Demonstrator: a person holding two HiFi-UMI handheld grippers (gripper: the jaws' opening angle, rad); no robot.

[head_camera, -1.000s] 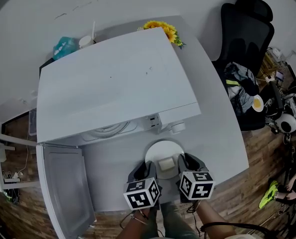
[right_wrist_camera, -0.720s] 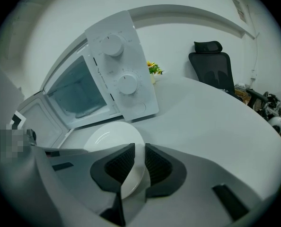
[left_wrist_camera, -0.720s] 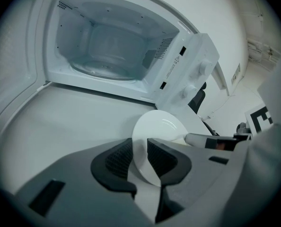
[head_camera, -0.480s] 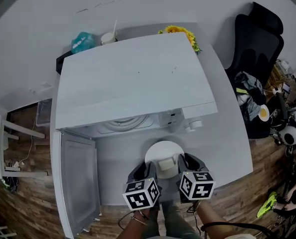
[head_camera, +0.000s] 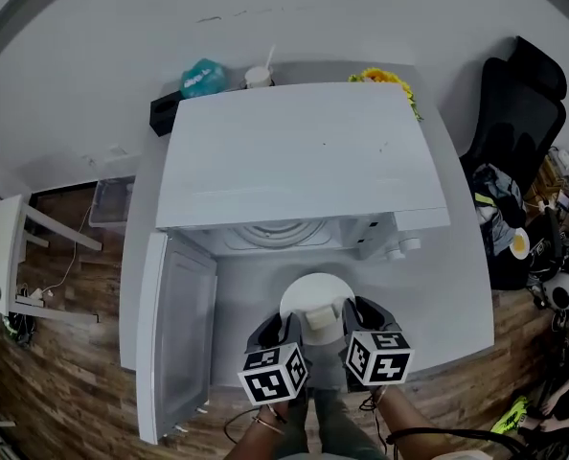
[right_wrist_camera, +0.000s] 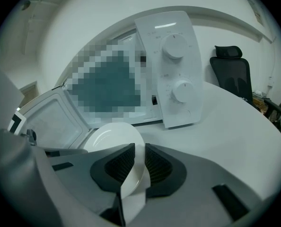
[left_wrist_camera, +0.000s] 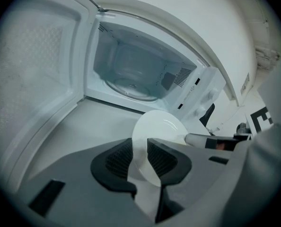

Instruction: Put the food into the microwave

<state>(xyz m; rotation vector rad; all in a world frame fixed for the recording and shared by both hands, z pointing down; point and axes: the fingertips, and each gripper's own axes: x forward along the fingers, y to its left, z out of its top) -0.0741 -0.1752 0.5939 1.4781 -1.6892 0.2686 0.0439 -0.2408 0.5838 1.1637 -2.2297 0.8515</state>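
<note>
On plate (head_camera: 307, 291), pale food (head_camera: 319, 317): head view only

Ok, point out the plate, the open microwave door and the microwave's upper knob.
plate (head_camera: 308, 290), head view, bare white surface beyond the food.
microwave door (head_camera: 177, 338), head view, middle of the open door's inner face.
upper knob (right_wrist_camera: 174, 45), right gripper view, front face of the knob.

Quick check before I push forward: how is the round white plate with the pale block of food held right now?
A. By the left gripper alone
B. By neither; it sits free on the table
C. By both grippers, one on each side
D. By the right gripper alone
C: the left gripper and the right gripper each have their jaws shut on the rim of the round white plate, one on each side.
</note>
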